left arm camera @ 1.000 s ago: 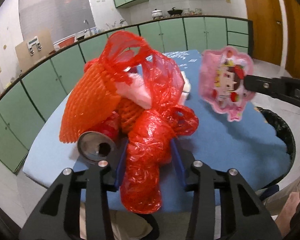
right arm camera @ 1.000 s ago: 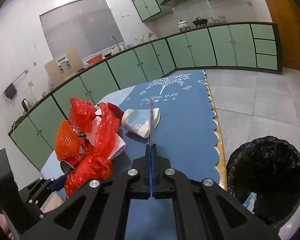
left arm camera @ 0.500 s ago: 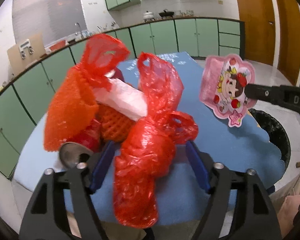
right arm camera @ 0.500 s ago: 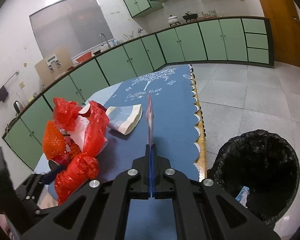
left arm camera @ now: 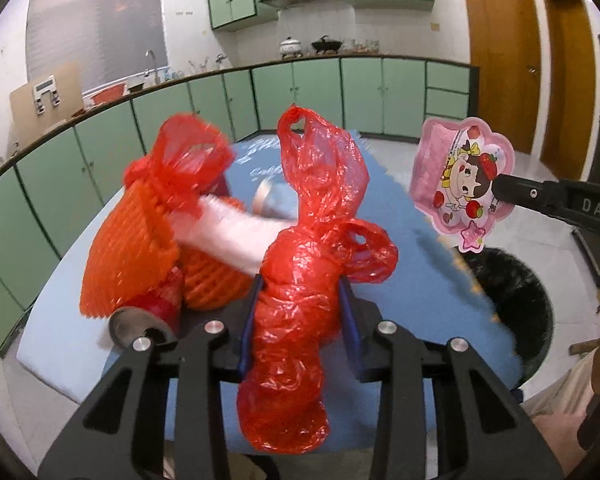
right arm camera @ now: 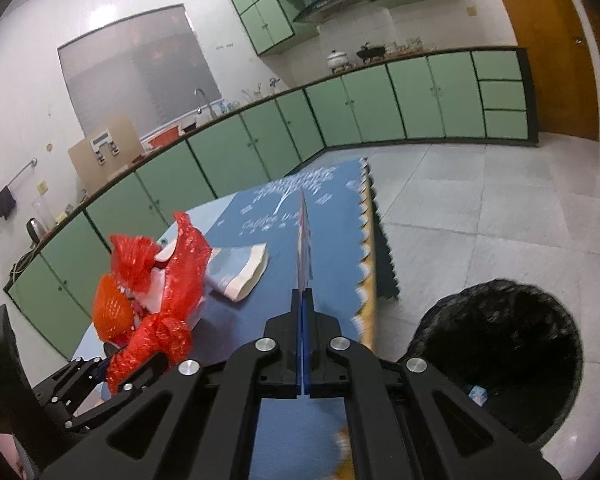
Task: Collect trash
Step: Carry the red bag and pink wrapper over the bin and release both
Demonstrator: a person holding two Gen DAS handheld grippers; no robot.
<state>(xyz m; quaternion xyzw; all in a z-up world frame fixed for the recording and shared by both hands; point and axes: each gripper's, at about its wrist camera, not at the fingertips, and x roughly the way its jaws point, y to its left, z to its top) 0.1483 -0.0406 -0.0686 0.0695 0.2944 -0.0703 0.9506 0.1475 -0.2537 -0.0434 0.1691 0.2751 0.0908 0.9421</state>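
Observation:
A crumpled red plastic bag [left arm camera: 300,320] stands upright between the blue pads of my left gripper [left arm camera: 299,292]. The jaws are closing and the pads press its twisted middle. Behind it on the blue table lie an orange foam fruit net [left arm camera: 128,248], a white foam sleeve [left arm camera: 228,232] and a red drink can [left arm camera: 140,320]. My right gripper [right arm camera: 302,292] is shut on a pink cartoon snack wrapper [left arm camera: 460,184] and holds it up in the air at the right. In the right wrist view the wrapper [right arm camera: 303,248] shows edge-on.
A bin with a black liner [right arm camera: 500,344] stands on the floor off the table's right edge, with a small scrap inside. A crushed paper cup [right arm camera: 240,272] lies on the blue tablecloth [right arm camera: 340,208]. Green cabinets line the far wall. A person's leg shows at the lower right.
The left jaws spread wider half a second ago and have come back in against the red bag. The right gripper has carried the pink wrapper further toward the bin side.

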